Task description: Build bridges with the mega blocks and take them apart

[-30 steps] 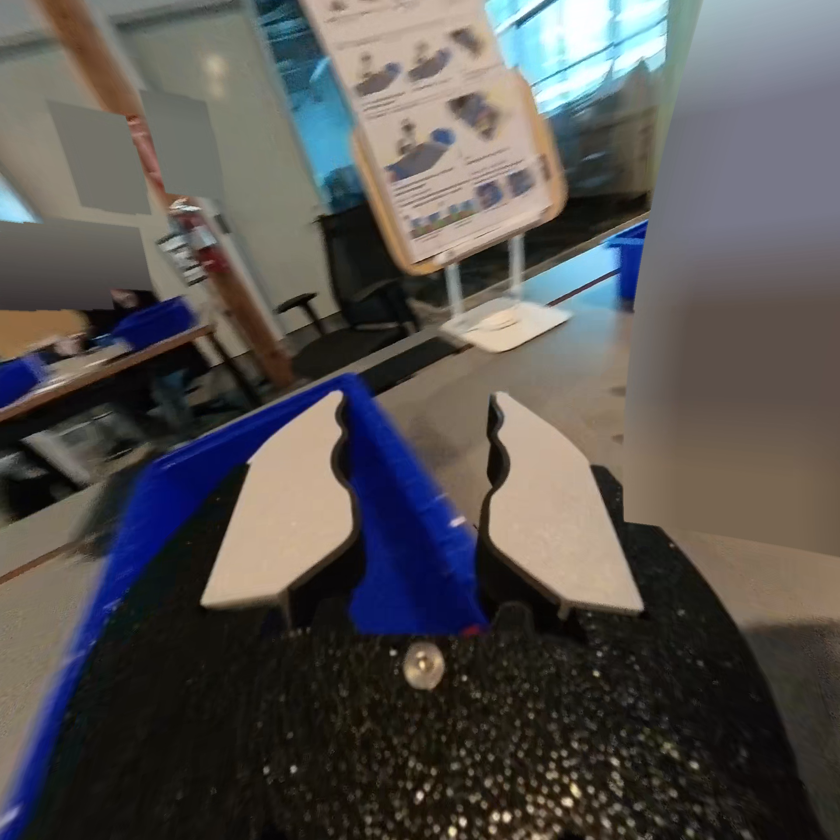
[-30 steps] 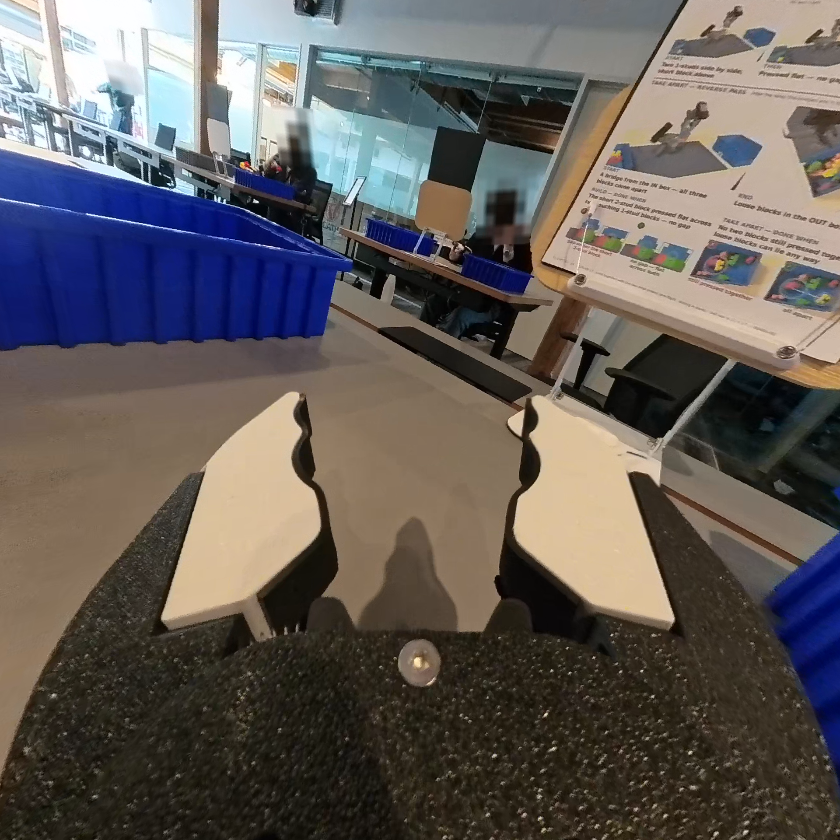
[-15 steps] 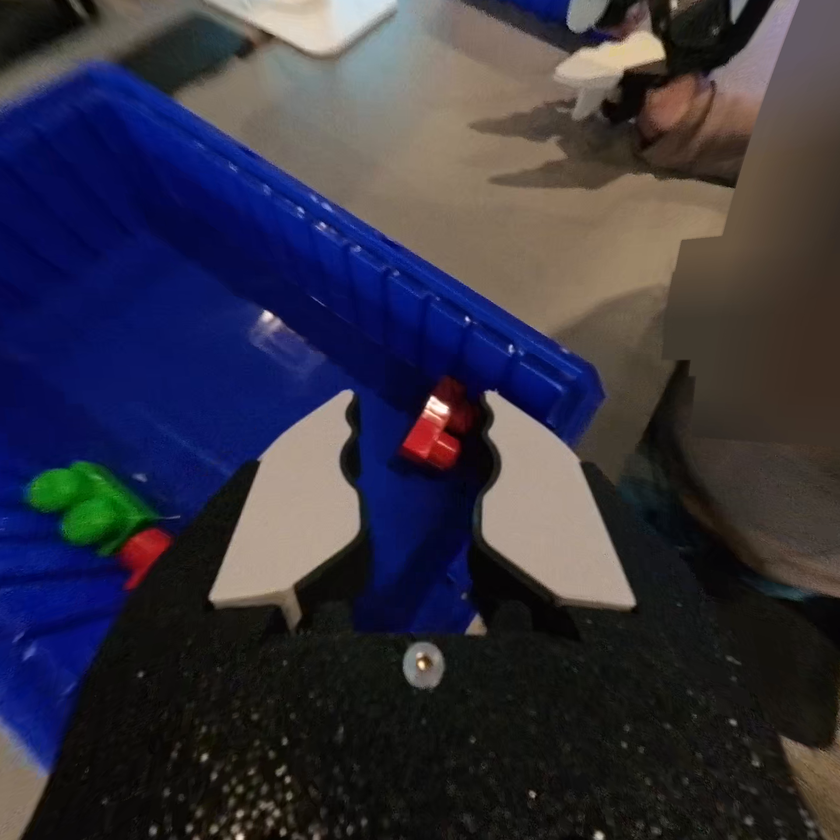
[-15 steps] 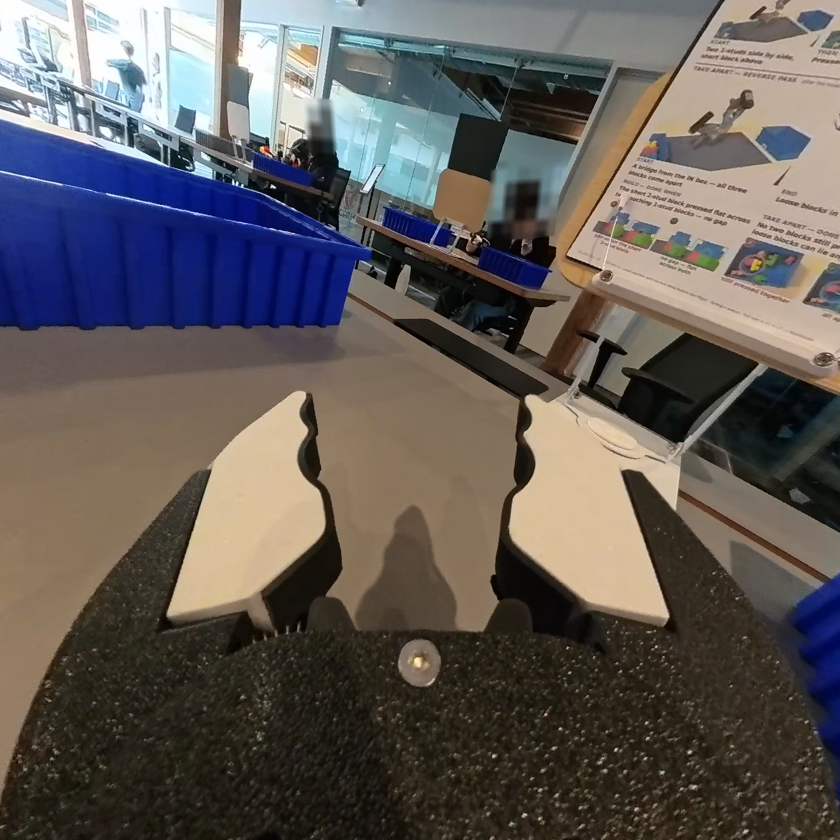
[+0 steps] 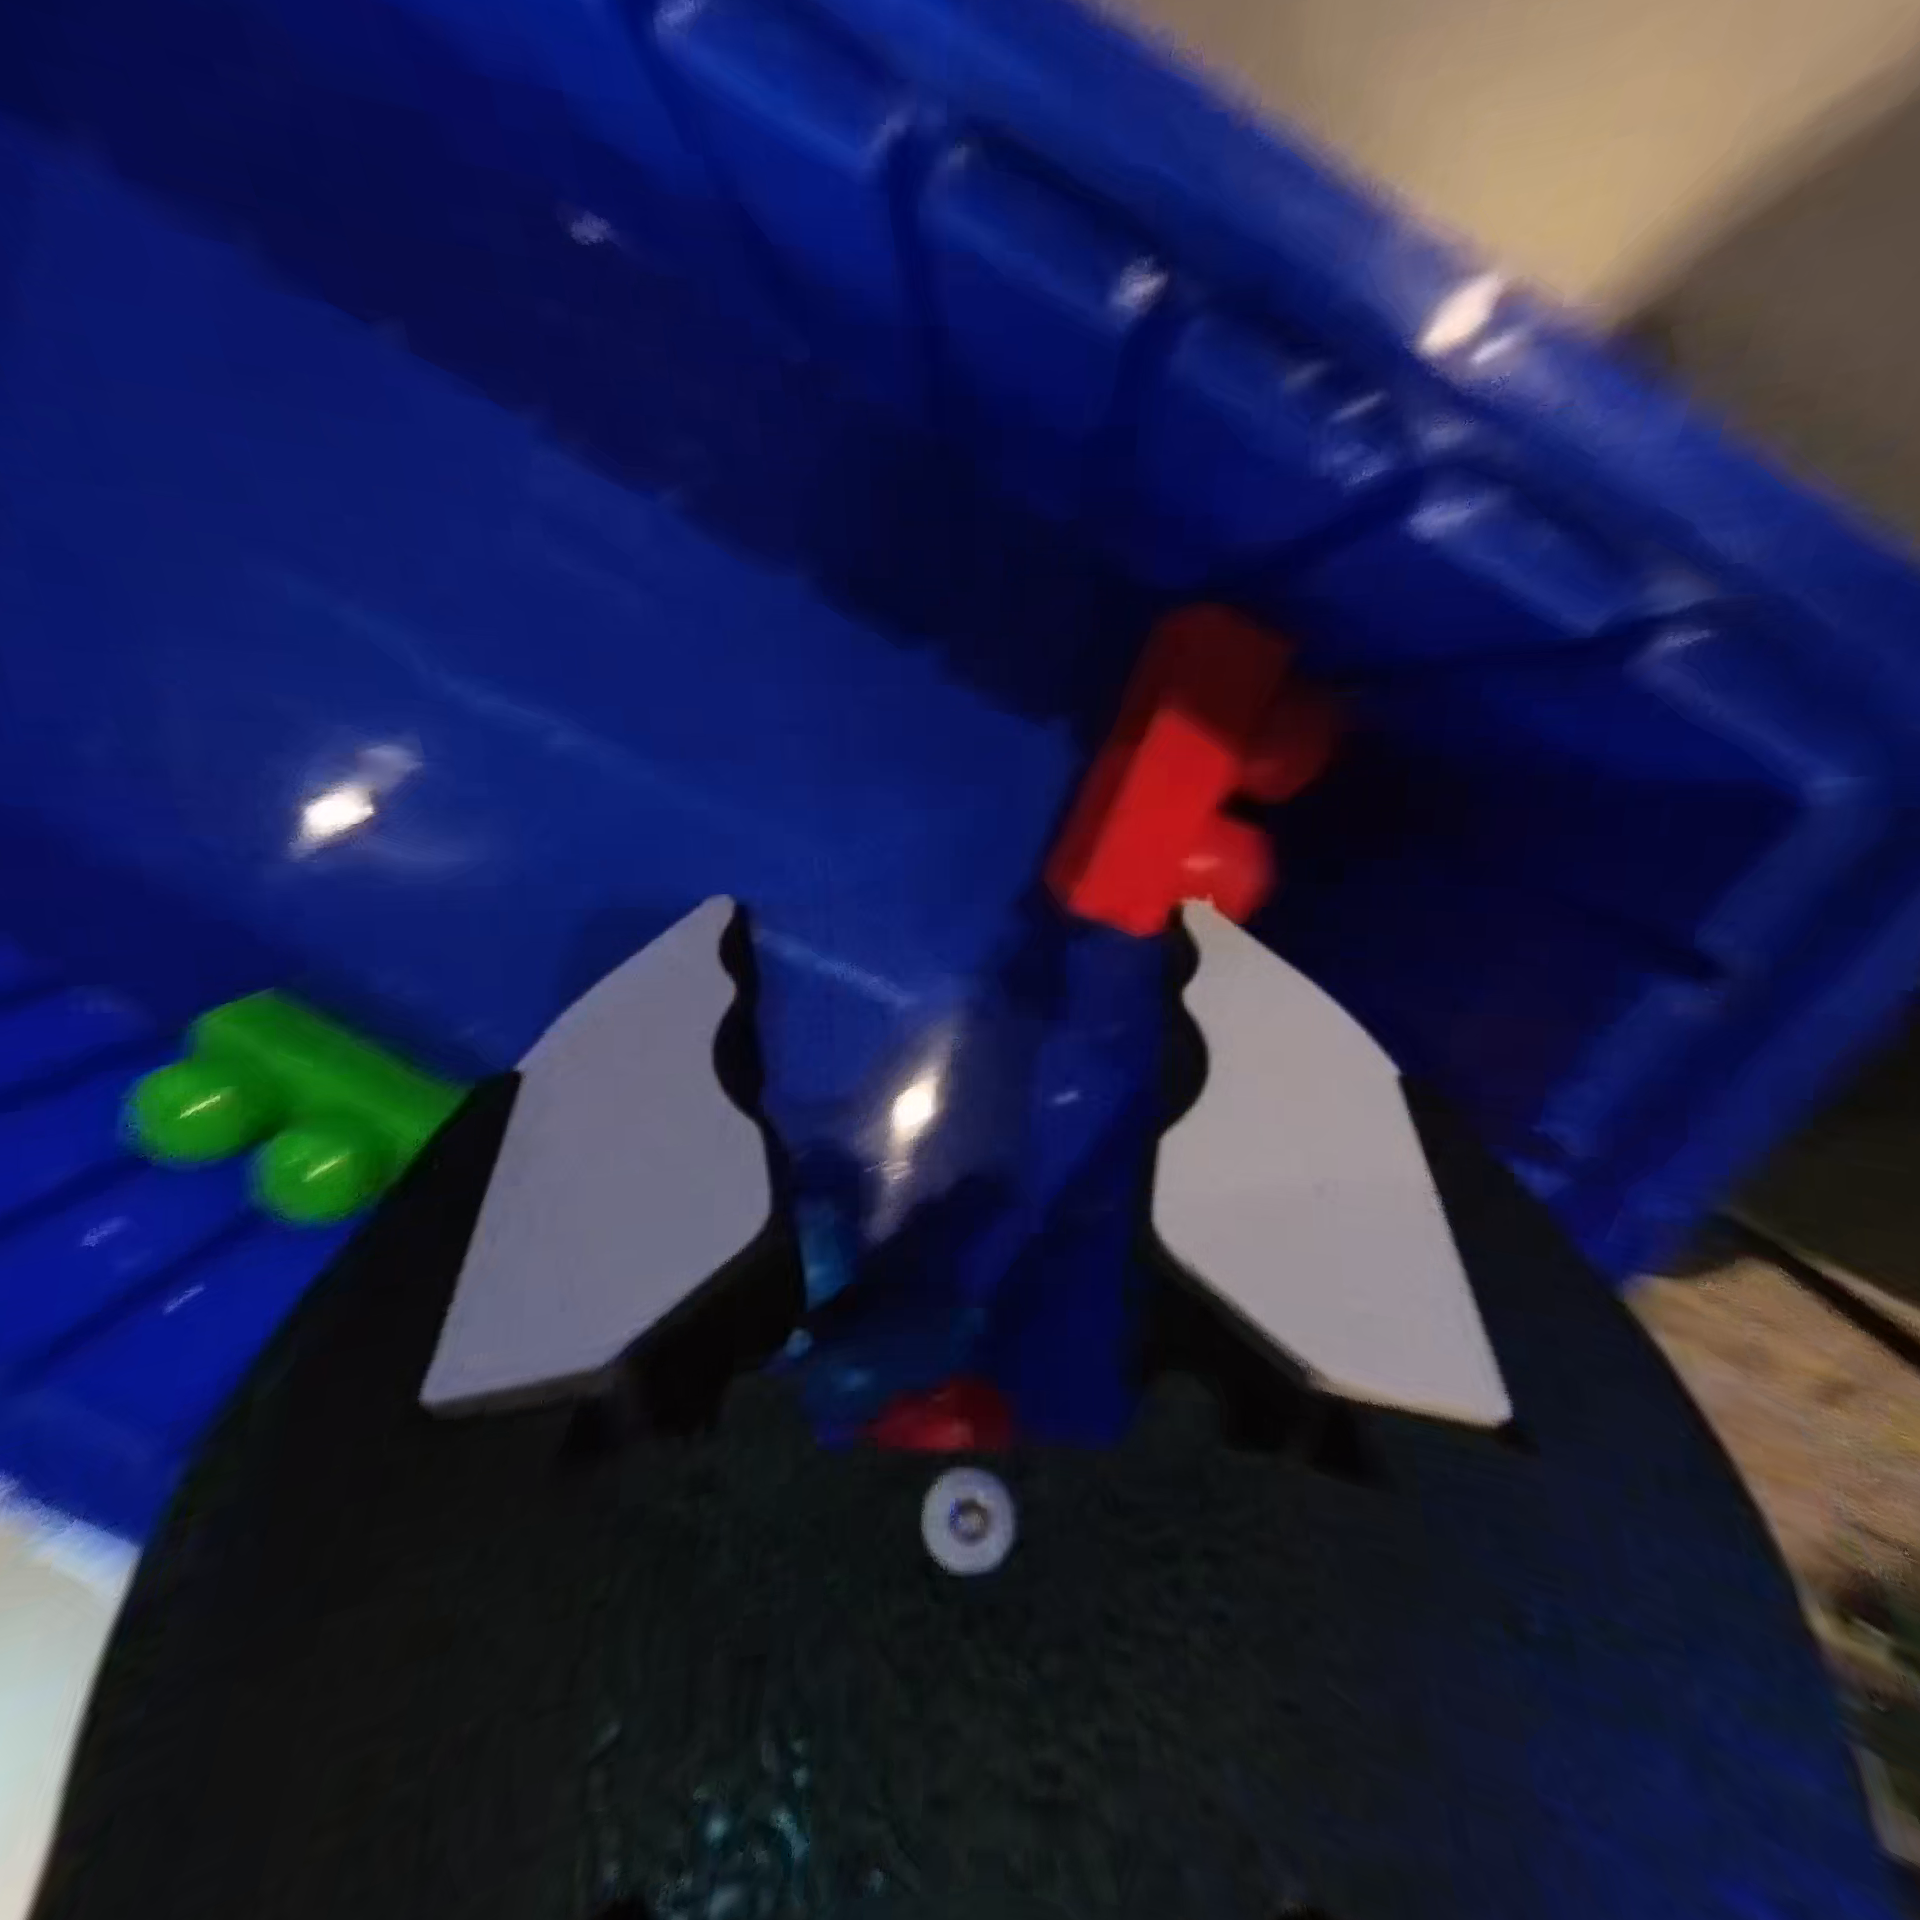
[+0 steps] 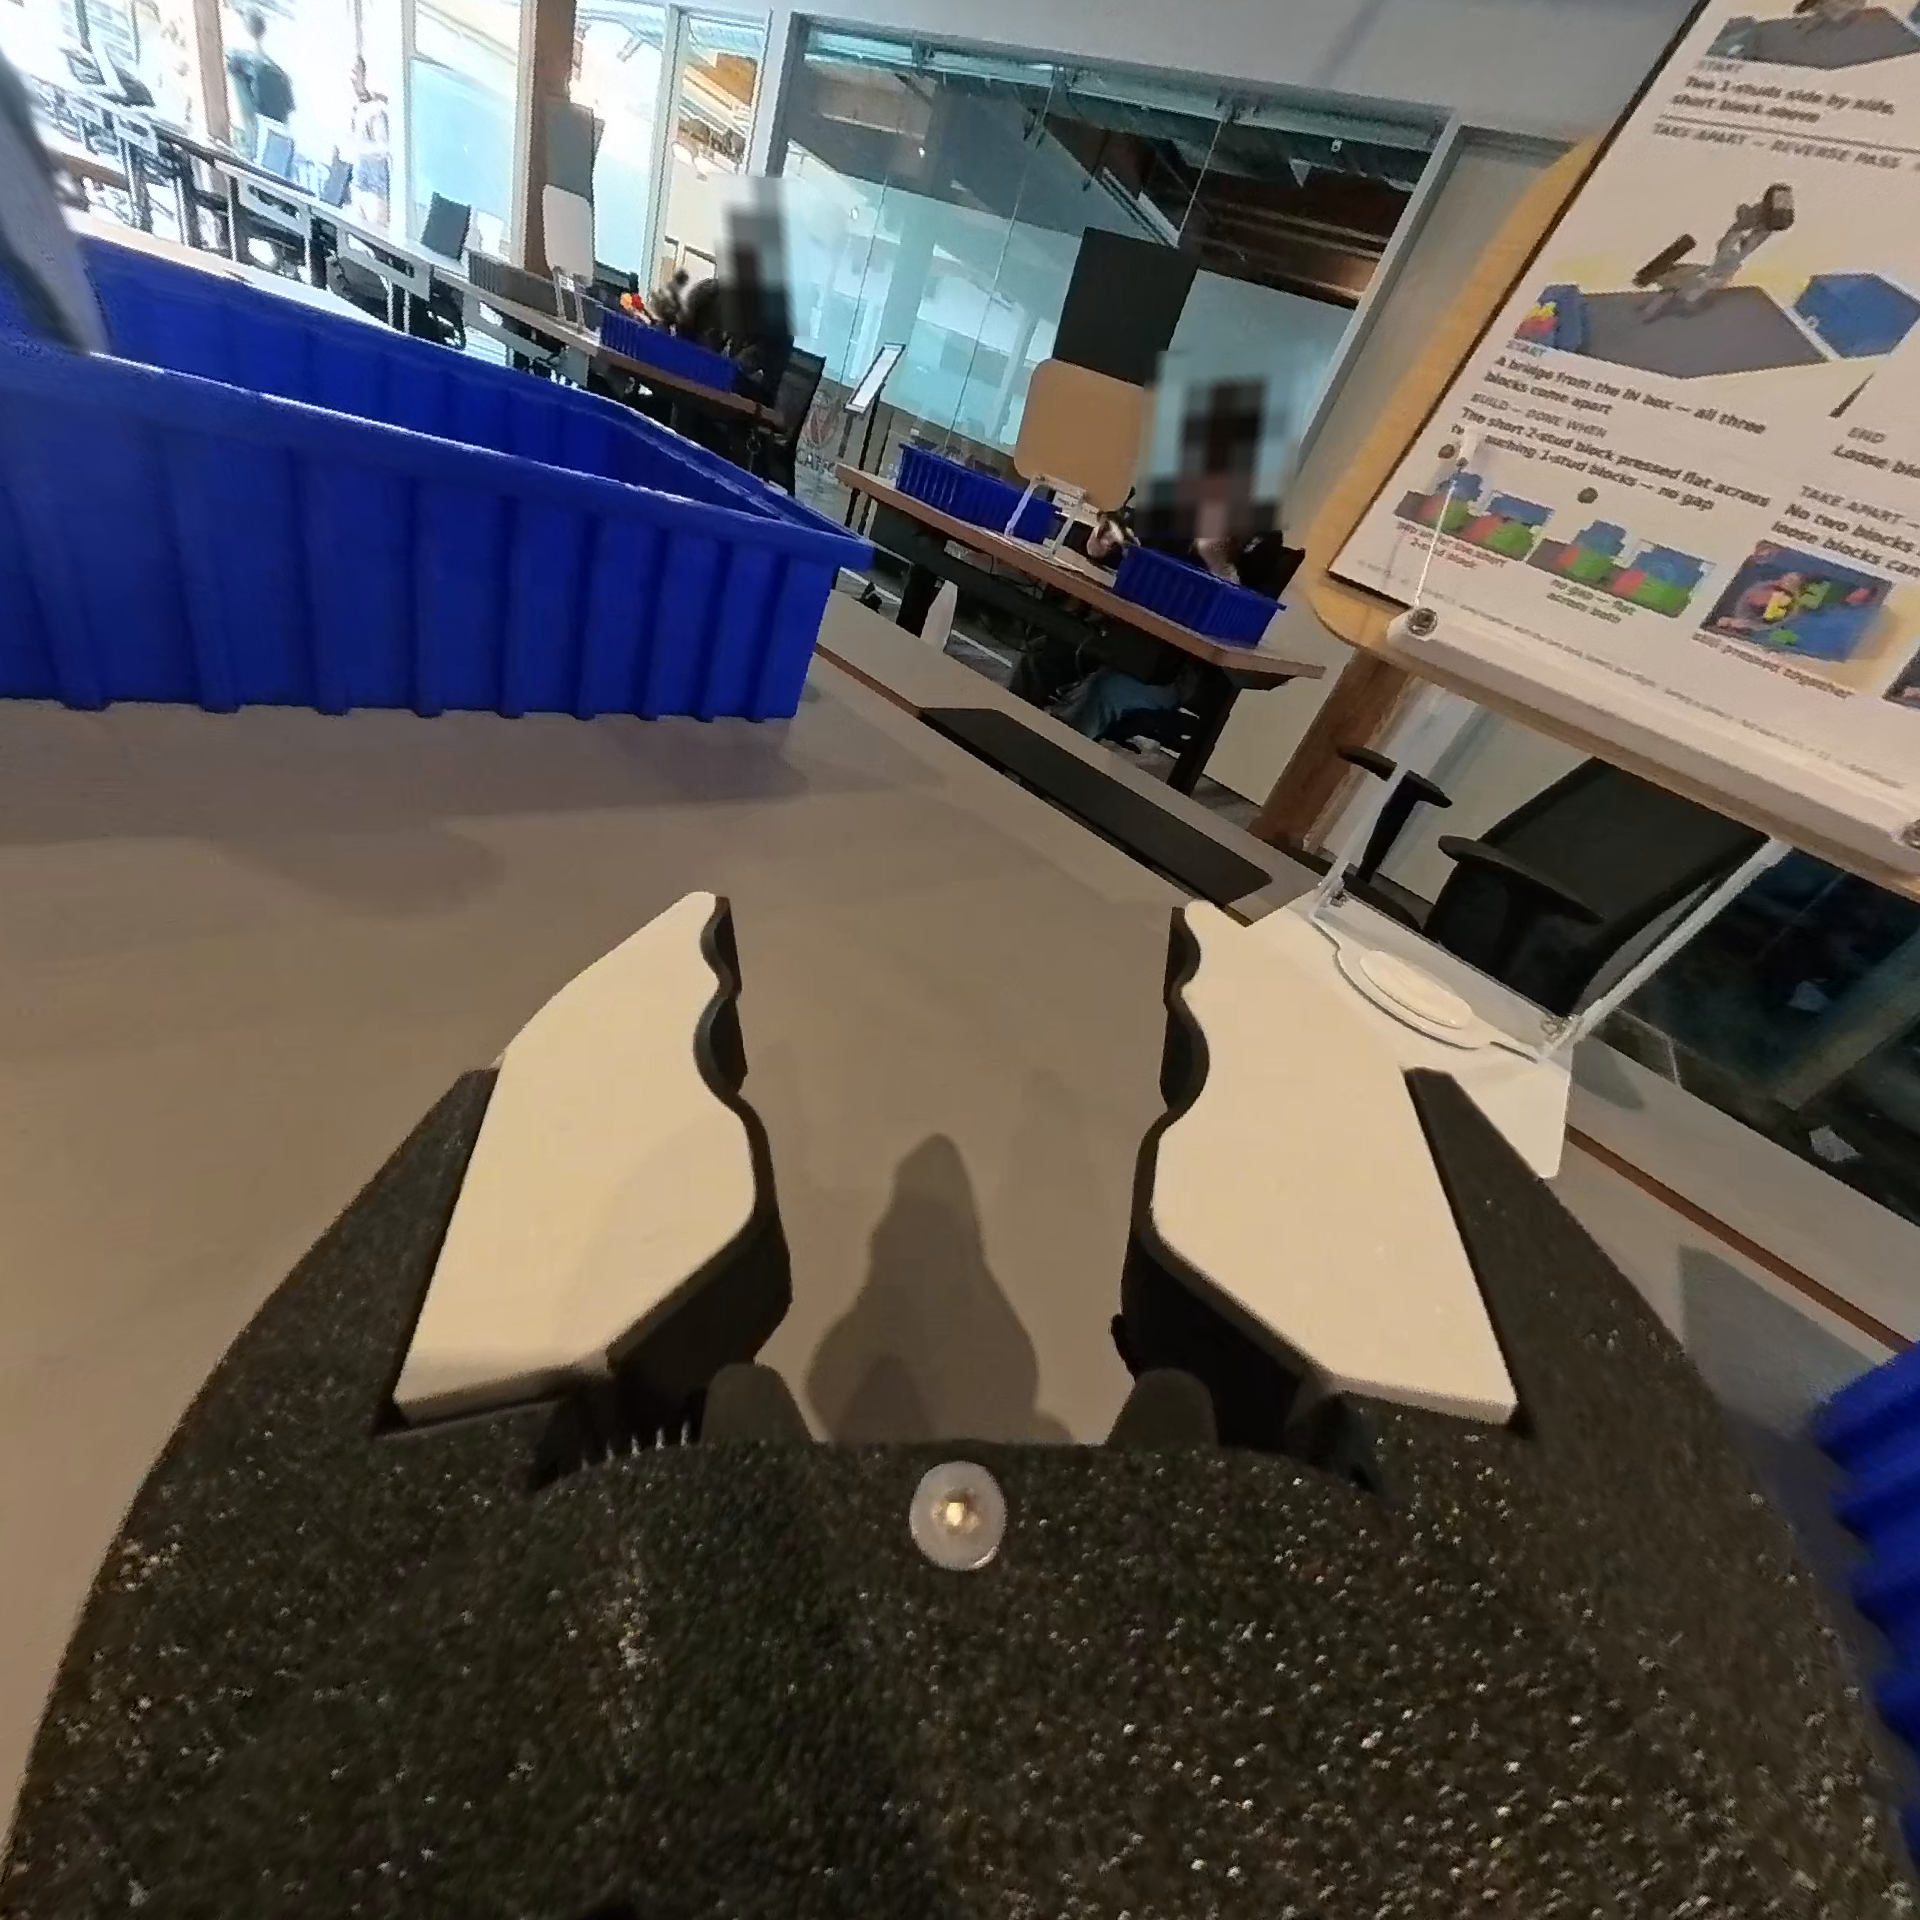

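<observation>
In the left wrist view my left gripper (image 5: 961, 914) is open and reaches down into a blue bin (image 5: 1247, 343). A red two-stud block (image 5: 1174, 790) lies on its side just beyond the right fingertip, near the bin's corner. A green two-stud block (image 5: 281, 1101) lies to the left of the left finger. A blue block (image 5: 1081, 1195) shows between the fingers, with a bit of red (image 5: 940, 1429) near their base; the view is blurred. In the right wrist view my right gripper (image 6: 951, 925) is open and empty above the grey table (image 6: 312, 935).
The right wrist view shows a large blue bin (image 6: 364, 582) at the left on the table. An instruction board (image 6: 1662, 364) on a clear stand is at the right. The edge of another blue bin (image 6: 1870, 1538) shows at the right margin. Desks and seated people are far behind.
My left gripper has swung from above the bin rim down into the bin, closing on the red and blue blocks. The right gripper has drifted slightly and stays open.
</observation>
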The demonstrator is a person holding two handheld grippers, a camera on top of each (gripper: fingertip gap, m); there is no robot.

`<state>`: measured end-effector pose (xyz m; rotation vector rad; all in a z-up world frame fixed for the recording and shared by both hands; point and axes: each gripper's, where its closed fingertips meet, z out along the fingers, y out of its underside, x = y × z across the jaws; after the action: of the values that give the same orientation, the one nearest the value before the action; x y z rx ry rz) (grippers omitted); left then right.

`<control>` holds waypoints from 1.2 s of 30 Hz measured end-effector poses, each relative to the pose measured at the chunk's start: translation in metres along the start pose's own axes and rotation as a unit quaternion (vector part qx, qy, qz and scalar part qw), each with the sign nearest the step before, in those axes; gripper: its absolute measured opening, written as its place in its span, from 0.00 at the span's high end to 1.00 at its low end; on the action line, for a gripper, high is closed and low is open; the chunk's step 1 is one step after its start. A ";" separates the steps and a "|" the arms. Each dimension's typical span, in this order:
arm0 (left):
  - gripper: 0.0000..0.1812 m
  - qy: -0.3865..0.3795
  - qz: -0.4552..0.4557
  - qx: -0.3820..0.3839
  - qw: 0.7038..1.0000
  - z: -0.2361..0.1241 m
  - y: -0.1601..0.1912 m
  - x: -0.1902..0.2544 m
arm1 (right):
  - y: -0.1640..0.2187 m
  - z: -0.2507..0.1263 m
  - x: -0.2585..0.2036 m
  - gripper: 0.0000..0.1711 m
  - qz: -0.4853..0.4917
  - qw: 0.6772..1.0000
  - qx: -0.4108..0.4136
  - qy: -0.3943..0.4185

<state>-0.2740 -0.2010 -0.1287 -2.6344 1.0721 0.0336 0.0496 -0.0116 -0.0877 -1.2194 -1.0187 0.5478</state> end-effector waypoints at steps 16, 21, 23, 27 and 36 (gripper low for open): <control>0.65 -0.157 -0.150 0.008 0.976 -0.022 0.044 -0.092 | 0.000 0.000 -0.004 0.58 -0.035 0.999 -0.006 0.001; 0.65 -0.116 -0.095 0.009 0.989 -0.018 0.047 -0.066 | -0.001 0.000 -0.006 0.58 -0.034 0.999 -0.006 -0.004; 0.65 -0.121 -0.094 0.012 0.988 -0.019 0.048 -0.064 | -0.001 0.000 -0.007 0.58 -0.036 0.999 -0.006 -0.005; 0.65 -0.144 -0.102 0.022 0.984 -0.023 0.052 -0.069 | 0.001 0.001 -0.007 0.59 -0.038 0.999 -0.010 -0.005; 0.70 -0.134 -0.145 0.002 0.980 -0.019 0.065 -0.078 | 0.003 0.001 -0.006 0.59 -0.037 0.999 -0.014 -0.005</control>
<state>-0.3770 -0.1975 -0.1173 -2.6587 0.5942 0.3141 0.0462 -0.0153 -0.0927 -1.2004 -1.0784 0.4831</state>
